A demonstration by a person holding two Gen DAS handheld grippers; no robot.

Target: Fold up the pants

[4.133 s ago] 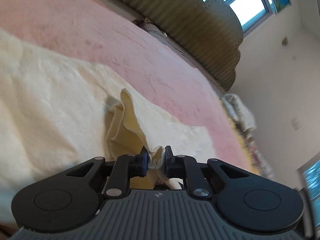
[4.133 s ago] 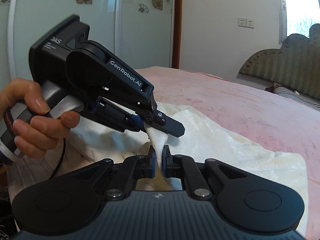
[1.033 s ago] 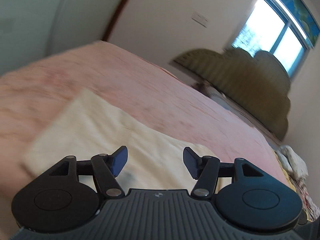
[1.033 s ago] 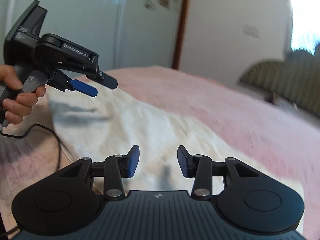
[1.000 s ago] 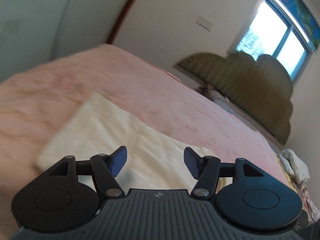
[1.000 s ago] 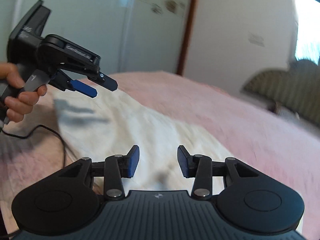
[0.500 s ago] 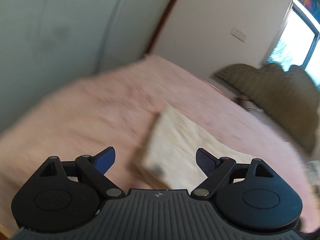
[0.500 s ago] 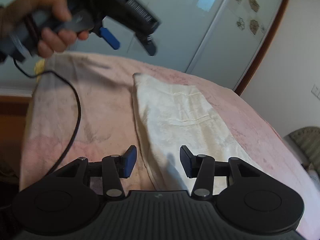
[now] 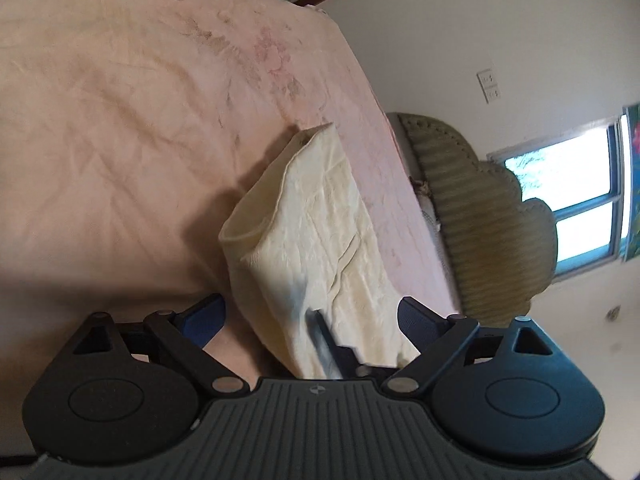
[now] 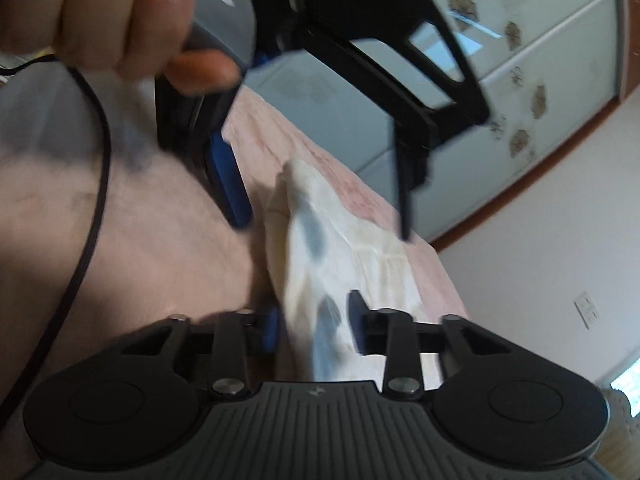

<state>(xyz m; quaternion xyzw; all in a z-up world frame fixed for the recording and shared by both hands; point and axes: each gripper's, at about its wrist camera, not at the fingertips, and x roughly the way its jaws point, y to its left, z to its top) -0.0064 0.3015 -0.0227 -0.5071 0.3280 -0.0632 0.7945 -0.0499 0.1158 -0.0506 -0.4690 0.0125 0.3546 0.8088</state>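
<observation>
1. The cream pants (image 9: 316, 240) lay on the pink bedspread (image 9: 120, 120), already doubled into a narrow layered strip, one end curling up from the bedspread; the long fold looked done.
2. The left tool (image 9: 310, 316) stood spread wide, its jaws having just been opening; the near end of the pants sat between its fingers, apparently untouched.
3. The right tool (image 10: 314, 328) had just been closing; the near end of the pants was between its blue pads (image 10: 272, 330), but blur hid whether they pinched it.
4. Judged left: at least one fold across the pants' length, then smoothing; the raised end could spring open.
</observation>
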